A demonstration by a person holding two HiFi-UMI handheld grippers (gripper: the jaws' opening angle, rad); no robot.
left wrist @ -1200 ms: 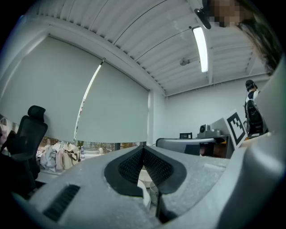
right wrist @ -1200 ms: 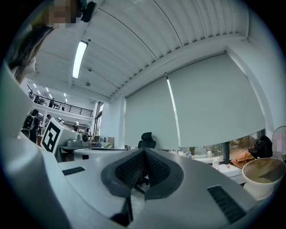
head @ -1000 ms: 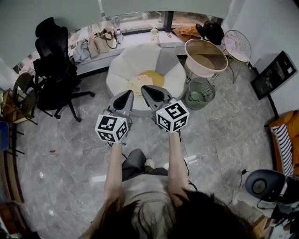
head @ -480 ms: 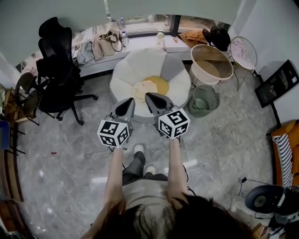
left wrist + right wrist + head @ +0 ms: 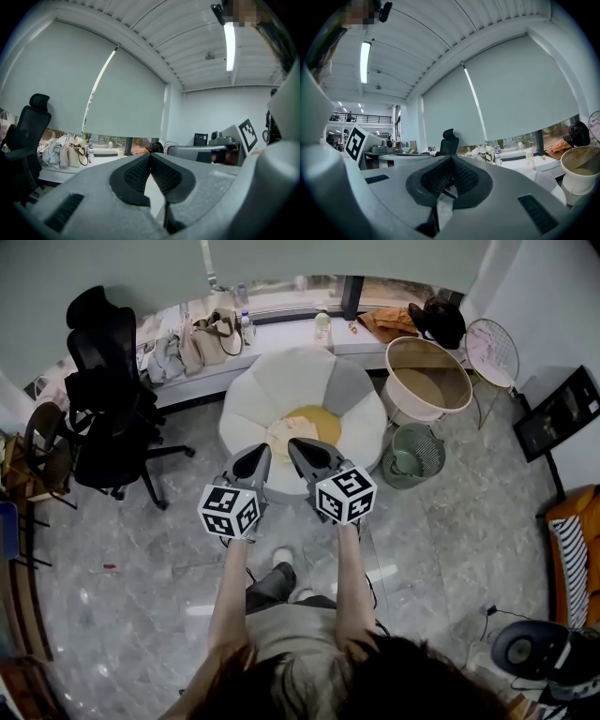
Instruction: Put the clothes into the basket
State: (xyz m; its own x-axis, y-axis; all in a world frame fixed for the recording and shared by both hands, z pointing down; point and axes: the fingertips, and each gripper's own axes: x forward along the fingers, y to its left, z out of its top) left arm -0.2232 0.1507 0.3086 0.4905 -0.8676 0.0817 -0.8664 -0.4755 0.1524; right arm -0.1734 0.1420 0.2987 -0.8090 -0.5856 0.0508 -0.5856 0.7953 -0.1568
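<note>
My left tool [image 5: 254, 461], right tool [image 5: 306, 452] pressed together, empty. Cream garment [image 5: 284, 430] looks soft, light, floppy; I'd pinch raised fold.

The way straight ahead of the left gripper [image 5: 260, 450] and right gripper [image 5: 294, 442] is blocked by the flower-shaped seat [image 5: 272, 381], and the far side is closed off by the window ledge [image 5: 281, 332]. Bare floor [image 5: 131, 549] is left open on both sides; on the right the green wire basket [image 5: 433, 454] is hemmed behind by the round tub [image 5: 431, 385], and on the left room is taken by the black office chair [image 5: 103, 390].
</note>
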